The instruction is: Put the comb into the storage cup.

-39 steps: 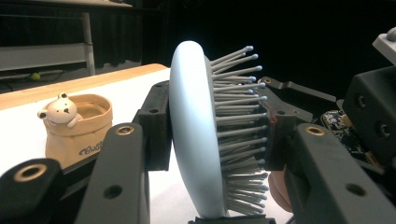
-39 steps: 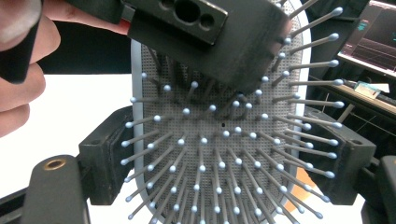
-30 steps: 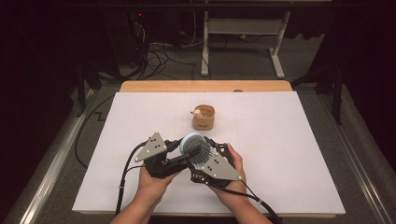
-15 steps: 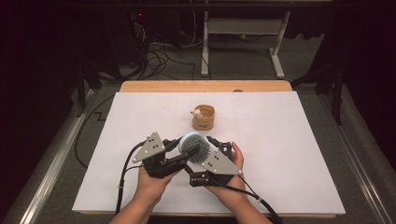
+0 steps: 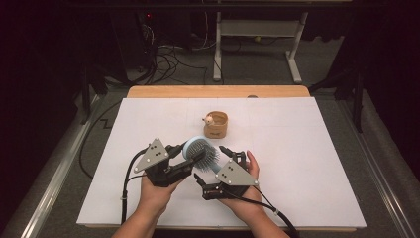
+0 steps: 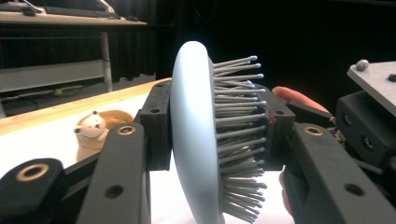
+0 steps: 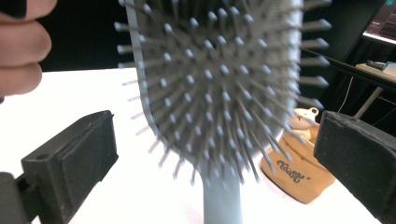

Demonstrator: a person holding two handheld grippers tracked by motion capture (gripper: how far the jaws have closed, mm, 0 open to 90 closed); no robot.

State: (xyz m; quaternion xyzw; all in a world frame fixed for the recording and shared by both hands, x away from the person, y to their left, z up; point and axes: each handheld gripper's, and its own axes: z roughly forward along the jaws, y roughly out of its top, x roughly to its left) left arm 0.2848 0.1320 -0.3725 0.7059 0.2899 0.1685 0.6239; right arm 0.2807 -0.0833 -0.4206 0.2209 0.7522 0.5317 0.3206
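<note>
At the near middle of the table, just above the white sheet [image 5: 297,163], holding the hairbrush [image 5: 200,151] up between both hands. Clamping it across the head with the left gripper [image 5: 189,154], one pad on the smooth pale-blue back, the other pressing into the bristles. No letting go there, squeezing just as tightly as a second ago.

Over on the other side, changing things: having just been opening the right gripper [image 5: 215,165], now standing fully released, jaws spread wide on either side of the handle and touching nothing. Judging from that, handing the brush over, leaving its whole weight with the left grip. Probably getting ready either to pull the right hand away or to take a fresh hold lower down; impossible to say which.

Looking along the left gripper's own jaws, seeing the brush edge-on, the pins bending a little under the pad, which the high view is too far off to give. Also catching a fingertip [image 6: 292,95] of the other hand just beyond the bristles.

Looking along the right gripper's jaws, facing the bristle side square on, with clear air between each black pad and the brush, confirming the release. Behind, glimpsing the tan cup [image 7: 294,177] with its little bear figure [image 7: 303,116] at the rim.

From above, placing that cup well beyond the hands, toward the table's middle, apart from the brush.
</note>
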